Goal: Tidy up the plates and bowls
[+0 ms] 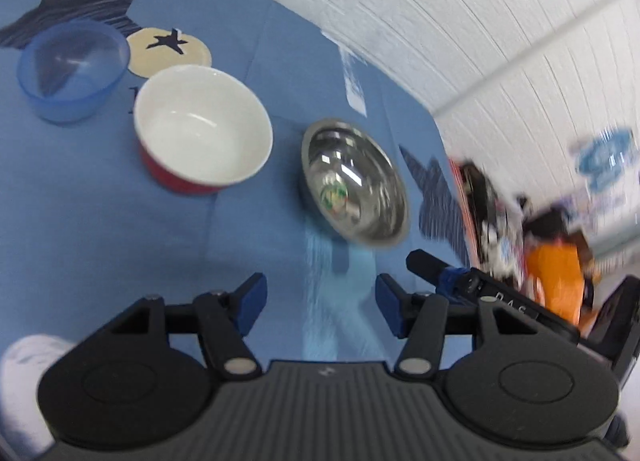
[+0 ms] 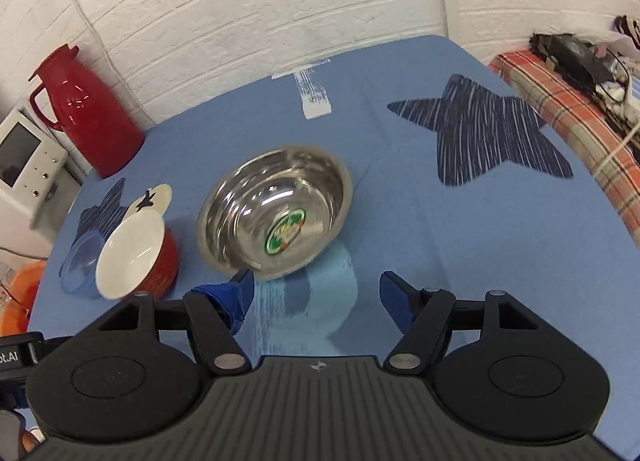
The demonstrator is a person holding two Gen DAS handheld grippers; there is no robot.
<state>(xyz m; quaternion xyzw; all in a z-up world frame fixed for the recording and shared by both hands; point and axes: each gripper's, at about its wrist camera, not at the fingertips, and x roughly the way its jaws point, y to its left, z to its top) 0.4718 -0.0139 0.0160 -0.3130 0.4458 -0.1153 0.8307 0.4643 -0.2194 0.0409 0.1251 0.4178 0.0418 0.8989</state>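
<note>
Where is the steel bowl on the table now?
The steel bowl sits on the blue tablecloth, just ahead of the right hand-held gripper, with the red-and-white bowl to its left.

Blue star-printed counter [image 2: 400, 189], carrying steel bowl [image 2: 276, 217], red bowl [image 2: 136, 257], clear blue bowl [image 2: 78, 265] and red jug [image 2: 86, 109].

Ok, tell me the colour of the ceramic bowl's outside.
Red, white inside; the ceramic bowl shows best in the left wrist view.
</note>
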